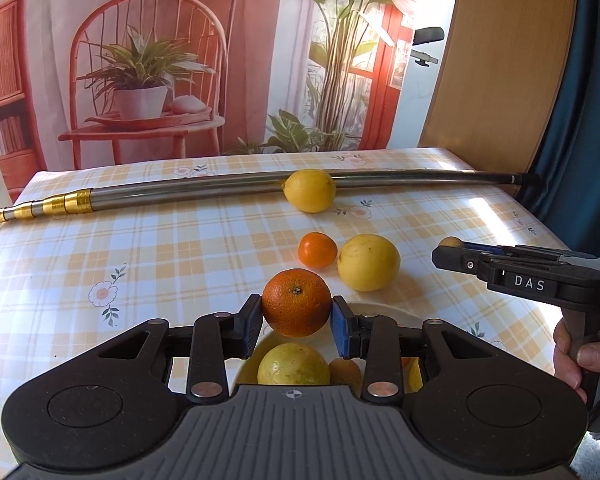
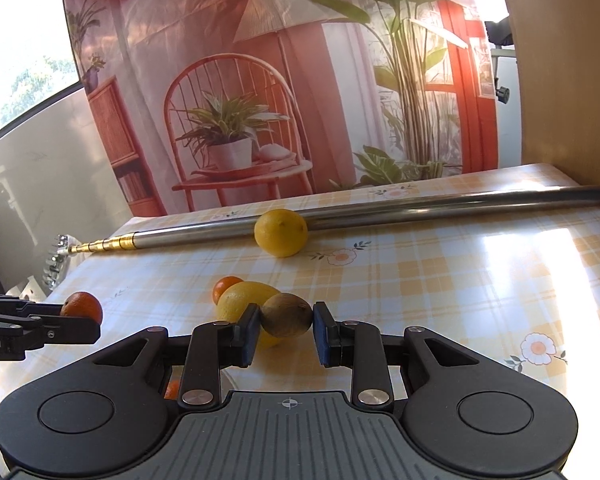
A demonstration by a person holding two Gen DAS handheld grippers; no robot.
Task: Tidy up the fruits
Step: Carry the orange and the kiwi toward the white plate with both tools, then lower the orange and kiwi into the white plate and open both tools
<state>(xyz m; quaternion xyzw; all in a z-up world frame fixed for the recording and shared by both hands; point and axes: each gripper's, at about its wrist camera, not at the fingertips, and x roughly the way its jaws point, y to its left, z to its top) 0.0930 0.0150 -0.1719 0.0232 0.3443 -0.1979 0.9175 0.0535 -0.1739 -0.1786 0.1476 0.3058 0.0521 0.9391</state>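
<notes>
Two claws, both loaded. Surface [image 1: 188, 248]: yellow-and-white plaid cloth with daisy print; printed backdrop [image 1: 148, 60] of a chair, potted plant and lamp hangs behind it. Telescopic metal pole [image 1: 172, 194] lies across the far edge, a lemon [image 1: 310, 191] touching it. Lettering: "DAS" on the right claw [image 1: 452, 246] at right of the left wrist view; partial "ot.AI" at lower left of the right wrist view. White plate [image 1: 376, 312] under the left claw [image 1: 296, 316] holds a yellow fruit [image 1: 293, 364] and others, mostly hidden. Left claw clamps an orange [image 1: 296, 302] above the plate. Right claw pinches a brownish-green fruit [image 2: 286, 315]. Small mandarin [image 1: 317, 249] and large lemon [image 1: 368, 262] sit mid-frame, just beside each other.
</notes>
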